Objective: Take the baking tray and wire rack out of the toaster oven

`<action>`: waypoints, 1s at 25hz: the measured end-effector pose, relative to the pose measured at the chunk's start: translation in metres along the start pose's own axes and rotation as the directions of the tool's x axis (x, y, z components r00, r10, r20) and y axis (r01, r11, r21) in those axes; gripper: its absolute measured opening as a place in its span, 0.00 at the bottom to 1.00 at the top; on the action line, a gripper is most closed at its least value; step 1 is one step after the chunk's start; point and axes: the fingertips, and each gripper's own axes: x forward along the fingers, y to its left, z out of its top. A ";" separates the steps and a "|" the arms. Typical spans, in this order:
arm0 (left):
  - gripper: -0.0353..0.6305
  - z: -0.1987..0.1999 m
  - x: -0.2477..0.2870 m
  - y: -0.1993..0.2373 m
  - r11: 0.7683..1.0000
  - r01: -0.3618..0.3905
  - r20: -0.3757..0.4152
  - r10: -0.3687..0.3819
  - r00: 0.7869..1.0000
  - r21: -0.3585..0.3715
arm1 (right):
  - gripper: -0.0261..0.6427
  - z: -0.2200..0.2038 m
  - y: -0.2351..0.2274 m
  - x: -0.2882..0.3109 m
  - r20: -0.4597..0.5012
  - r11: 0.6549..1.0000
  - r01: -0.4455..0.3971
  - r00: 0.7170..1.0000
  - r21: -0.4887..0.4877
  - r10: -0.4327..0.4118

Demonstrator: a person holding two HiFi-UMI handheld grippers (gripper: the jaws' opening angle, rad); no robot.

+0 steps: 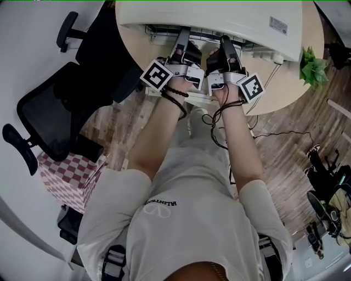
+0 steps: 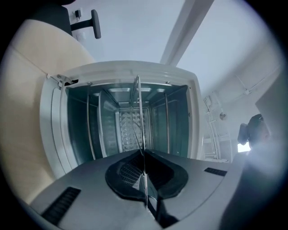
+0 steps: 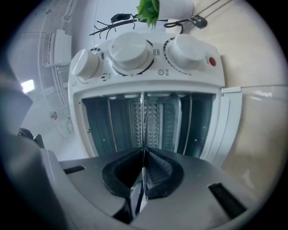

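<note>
Both grips are on; the step in hand looks like the pull-out.

The left hand-held gripper (image 1: 182, 34) (image 2: 143, 152) is pressed together on a thin metal edge at the mouth of the toaster oven (image 1: 219, 16) (image 3: 148, 78). The right hand-held gripper (image 1: 226, 41) (image 3: 144, 150) pinches the same edge just beside it. Going by the bars showing at the mouth in head view, that edge is prob. the wire rack (image 1: 159, 34) (image 2: 138, 112), sitting mid-height in the cavity w/ its front edge at the opening. I can't make out the baking tray separately in any view.

The oven sits at 12 o'clock on the counter (image 1: 285, 93), w/ its door (image 3: 231, 121) dropped open.

To do it well:
- Pull both sides evenly and straight toward the body, at 6 o'clock.
- Keep the rack flat in its side rails so it doesn't rack over and jam.
- Don't lift until the back edge clears the rails.
- The pinch is on a thin edge, so it could slip or pivot; go slow and keep the wrists level.
- If the tray rides on top, expect extra weight and a forward tip once it's out.

Counts:
- Hand-held grippers: 2
- Ovens: 1
- Knobs (image 3: 130, 51): 3
- Rack edges gripped: 1
- Trays seen: 0
- Plants (image 1: 313, 66): 1, at 2 o'clock
- Black chairs (image 1: 55, 110): 1, at 9 o'clock
</note>
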 end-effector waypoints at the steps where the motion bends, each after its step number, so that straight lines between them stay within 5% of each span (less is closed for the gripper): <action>1: 0.05 0.000 -0.003 0.000 1.000 -0.003 0.004 0.003 1.000 0.002 | 0.05 -0.001 0.001 -0.002 -0.005 1.000 -0.001 1.000 0.002 0.001; 15: 0.05 -0.016 -0.036 -0.013 0.999 -0.012 0.058 0.011 0.998 0.031 | 0.05 -0.011 0.003 -0.035 -0.106 1.000 0.011 0.994 0.029 -0.008; 25: 0.05 -0.019 -0.059 -0.021 1.000 -0.009 0.024 0.008 1.000 0.012 | 0.05 -0.024 0.007 -0.055 -0.060 0.999 0.018 0.998 0.027 -0.017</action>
